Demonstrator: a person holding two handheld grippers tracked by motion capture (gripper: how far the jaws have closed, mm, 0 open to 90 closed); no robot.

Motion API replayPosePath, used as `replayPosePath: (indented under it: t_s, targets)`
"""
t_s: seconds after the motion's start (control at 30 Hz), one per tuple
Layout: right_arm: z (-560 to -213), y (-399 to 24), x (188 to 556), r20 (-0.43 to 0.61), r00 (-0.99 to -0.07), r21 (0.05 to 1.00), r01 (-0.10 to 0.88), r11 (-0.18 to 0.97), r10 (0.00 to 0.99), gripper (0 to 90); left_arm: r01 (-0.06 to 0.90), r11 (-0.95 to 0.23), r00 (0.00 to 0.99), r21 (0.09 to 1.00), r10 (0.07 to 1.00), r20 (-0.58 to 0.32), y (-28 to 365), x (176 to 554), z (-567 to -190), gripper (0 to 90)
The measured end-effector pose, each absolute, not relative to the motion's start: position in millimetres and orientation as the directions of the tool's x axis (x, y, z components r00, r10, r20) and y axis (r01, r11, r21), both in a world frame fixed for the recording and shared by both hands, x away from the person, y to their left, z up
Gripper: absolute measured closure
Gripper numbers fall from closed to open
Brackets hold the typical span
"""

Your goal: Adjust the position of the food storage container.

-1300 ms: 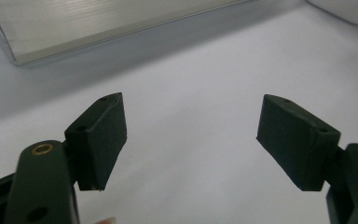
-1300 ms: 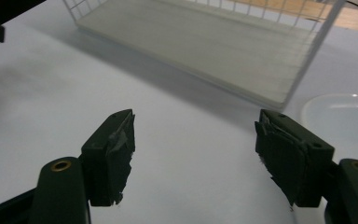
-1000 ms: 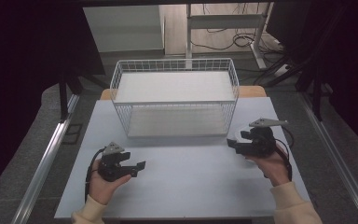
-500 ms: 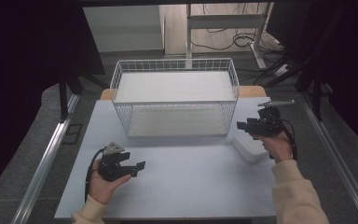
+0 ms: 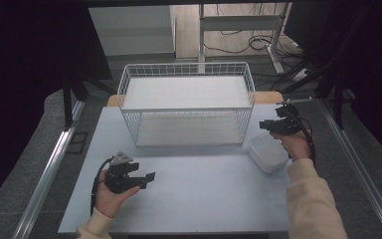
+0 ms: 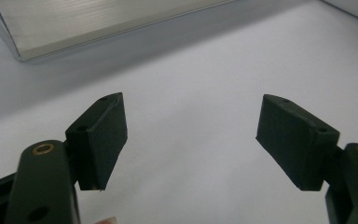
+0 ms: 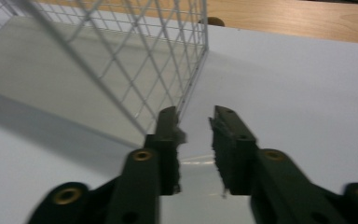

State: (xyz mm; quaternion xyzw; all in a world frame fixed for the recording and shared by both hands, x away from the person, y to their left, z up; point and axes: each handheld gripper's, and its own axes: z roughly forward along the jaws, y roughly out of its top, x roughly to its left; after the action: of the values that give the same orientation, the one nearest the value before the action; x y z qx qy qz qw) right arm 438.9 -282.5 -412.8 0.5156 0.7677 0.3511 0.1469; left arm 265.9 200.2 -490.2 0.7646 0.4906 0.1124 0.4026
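A white wire basket (image 5: 186, 104) stands at the back middle of the pale table (image 5: 204, 199). A hand holds my left gripper (image 5: 148, 180) near the front left, open and pointing right; in the left gripper view its jaws (image 6: 191, 140) stand wide apart over bare table. My right gripper (image 5: 264, 125) hovers by the basket's right end, pointing at it. Its jaws (image 7: 196, 144) have just been closing and keep a narrow gap with nothing between them, the basket's corner (image 7: 186, 102) just ahead. A white lidded container (image 5: 268, 152) lies under the right wrist.
A strip of wooden board (image 7: 298, 18) shows behind the basket. Metal rails (image 5: 49, 169) run along both sides of the table. Desk legs and cables (image 5: 238, 35) stand on the floor beyond. The basket's base (image 6: 98, 23) is ahead of the left gripper.
The right hand has moved away from the table's front towards the basket's right end, uncovering the white container where it had been, and its jaws have narrowed. The left hand has stayed put.
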Motion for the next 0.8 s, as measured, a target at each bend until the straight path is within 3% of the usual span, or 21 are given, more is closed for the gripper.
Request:
replayPosePath:
  t_s: [0.1,0.8]
  targets:
    - [-421,-286,450,0.139,-0.415,0.679,0.701,0.218,0.899,89.1,0.66,-0.194,0.493,0.726,0.841,-0.224,201,266,-490,23.9]
    - [-451,-266,460,0.019,-0.451,0.582,0.731,0.357,0.892,89.2,0.664,-0.196,0.499,0.722,0.835,-0.231,202,267,-491,23.8]
